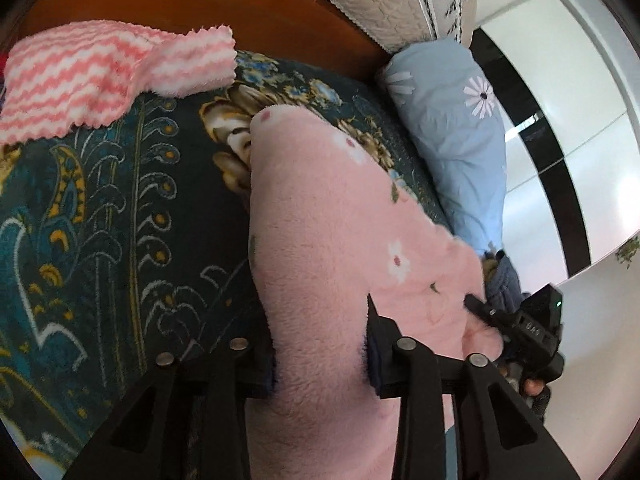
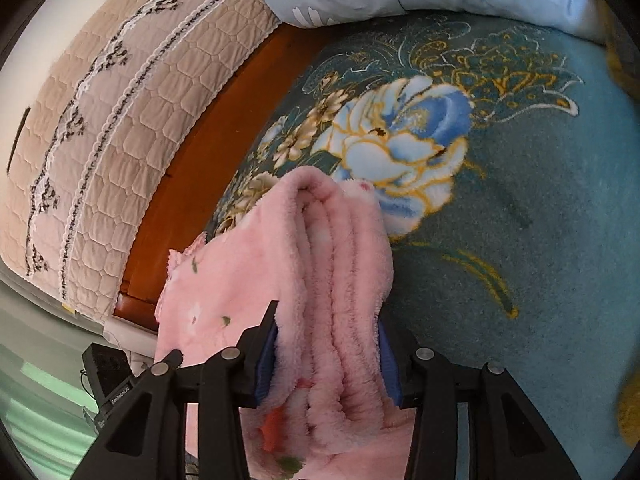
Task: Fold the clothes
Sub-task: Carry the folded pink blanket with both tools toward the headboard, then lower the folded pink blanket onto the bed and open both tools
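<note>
the left gripper (image 1: 320, 344) has its jaws clamped on a thick fold of the pink fleece garment (image 1: 320, 220), a plush, fuzzy cloth printed with small white flowers. the fleece bulges out between the blue-padded fingers and runs forward from them as a long rounded lobe lying over the dark teal blanket (image 1: 100, 220), a short-pile spread woven with gold and white paisley and flower shapes. to the right of these jaws, the other gripper's black body shows against the pink edge.

the right gripper (image 2: 326, 356) is likewise closed on the same garment (image 2: 304, 264), here bunched into several soft, ribbed layers stacked side by side between the pads; the folded ridge extends ahead of the jaws and ends on a large blue-and-white blossom woven in the blanket (image 2: 520, 240).

ahead and left of the left jaws lies a fluffy pink-and-white zigzag cloth (image 1: 100, 76), loosely folded. ahead and right rests a smooth pale blue pillow (image 1: 452, 128) with daisy prints. beyond it stand an orange-brown wooden board (image 2: 188, 184) and a quilted beige mattress (image 2: 120, 128) with hexagon stitching.
</note>
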`<action>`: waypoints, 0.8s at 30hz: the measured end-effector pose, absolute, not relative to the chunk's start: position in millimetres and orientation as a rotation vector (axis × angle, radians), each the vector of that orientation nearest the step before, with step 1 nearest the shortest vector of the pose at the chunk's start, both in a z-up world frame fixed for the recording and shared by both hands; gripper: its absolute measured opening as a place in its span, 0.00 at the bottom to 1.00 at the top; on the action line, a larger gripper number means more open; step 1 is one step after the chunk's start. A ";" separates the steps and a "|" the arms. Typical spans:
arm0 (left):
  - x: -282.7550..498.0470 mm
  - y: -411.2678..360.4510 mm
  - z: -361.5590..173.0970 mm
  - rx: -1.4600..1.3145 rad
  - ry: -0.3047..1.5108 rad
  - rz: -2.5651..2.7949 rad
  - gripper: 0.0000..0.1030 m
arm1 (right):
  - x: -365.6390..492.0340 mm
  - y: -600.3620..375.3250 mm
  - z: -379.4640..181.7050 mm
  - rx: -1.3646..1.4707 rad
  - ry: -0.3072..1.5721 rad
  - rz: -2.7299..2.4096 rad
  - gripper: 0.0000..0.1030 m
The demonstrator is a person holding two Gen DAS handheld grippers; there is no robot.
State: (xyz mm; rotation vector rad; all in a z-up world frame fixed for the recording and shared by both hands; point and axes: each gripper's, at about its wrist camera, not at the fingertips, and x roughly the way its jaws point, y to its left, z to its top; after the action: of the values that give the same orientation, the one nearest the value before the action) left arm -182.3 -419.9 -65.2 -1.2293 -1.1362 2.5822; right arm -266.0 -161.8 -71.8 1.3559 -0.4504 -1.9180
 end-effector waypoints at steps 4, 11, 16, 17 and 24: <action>-171.5 -421.1 -51.6 -1.284 -1.122 2.622 0.44 | -265.2 -156.6 -53.8 1.349 -0.411 -1.946 0.50; -140.6 -400.7 -8.4 -1.206 -0.920 2.777 0.46 | -242.1 -156.5 3.0 1.229 -0.293 -2.084 0.49; -131.0 -351.9 -7.8 -1.190 -0.693 2.748 0.46 | -162.5 -210.3 9.9 1.101 0.127 -1.968 0.48; -127.8 -346.4 -13.0 -1.198 -0.674 2.739 0.46 | -153.0 -213.6 3.8 1.097 0.206 -1.966 0.48; -130.5 -349.5 -46.8 -1.275 -0.701 2.695 0.47 | -166.2 -193.8 -34.1 1.173 0.229 -2.050 0.46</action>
State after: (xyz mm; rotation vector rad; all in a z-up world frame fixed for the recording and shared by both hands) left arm -130.5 -349.5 -46.8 -1.2751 -0.7009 2.6946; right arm -166.2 -193.8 -34.1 1.1725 0.2289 -2.0500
